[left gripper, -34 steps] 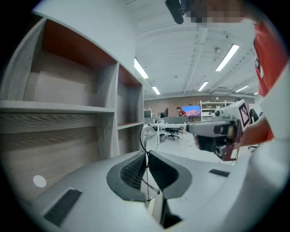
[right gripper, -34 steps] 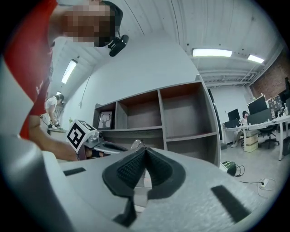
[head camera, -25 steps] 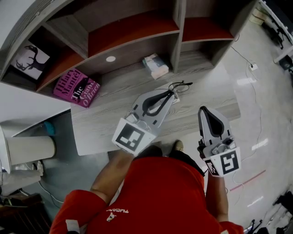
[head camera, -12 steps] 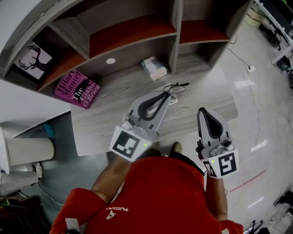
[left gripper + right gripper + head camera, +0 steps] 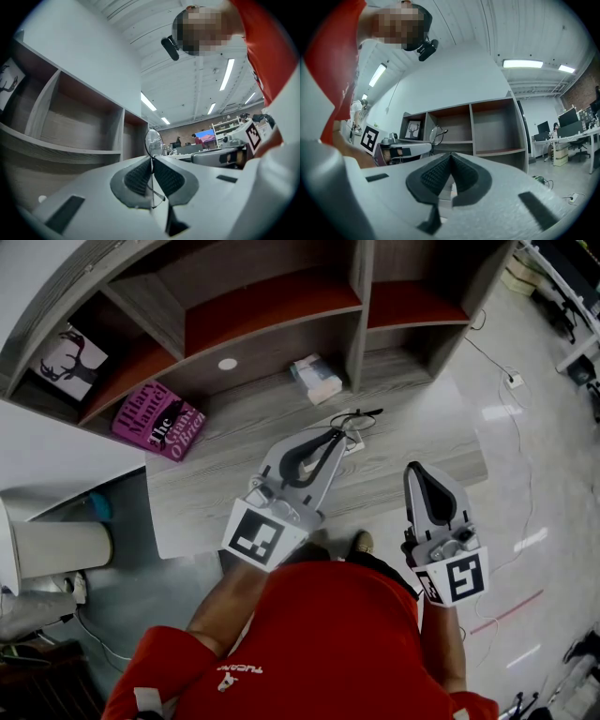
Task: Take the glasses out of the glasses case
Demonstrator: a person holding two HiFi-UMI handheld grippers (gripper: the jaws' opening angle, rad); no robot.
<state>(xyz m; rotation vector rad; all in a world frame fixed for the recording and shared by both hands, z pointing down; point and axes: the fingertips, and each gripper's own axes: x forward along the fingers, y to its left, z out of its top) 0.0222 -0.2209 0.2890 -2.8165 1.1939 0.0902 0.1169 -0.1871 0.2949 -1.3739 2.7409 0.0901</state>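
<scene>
Left hand-held gripper [image 5: 336, 435] pressed nearly together, pinching the glasses [image 5: 361, 415] by a thin wire part of the frame; in the left gripper view one round lens [image 5: 153, 141] stands upright just past the pads. Glasses sit at the gripper's tip, over the grey wood worktop [image 5: 234, 427] in front of the shelves; case not clearly made out. Right hand-held gripper [image 5: 419, 471] pressed together with nothing in it, held off the worktop's front edge, well apart from the glasses.
</scene>
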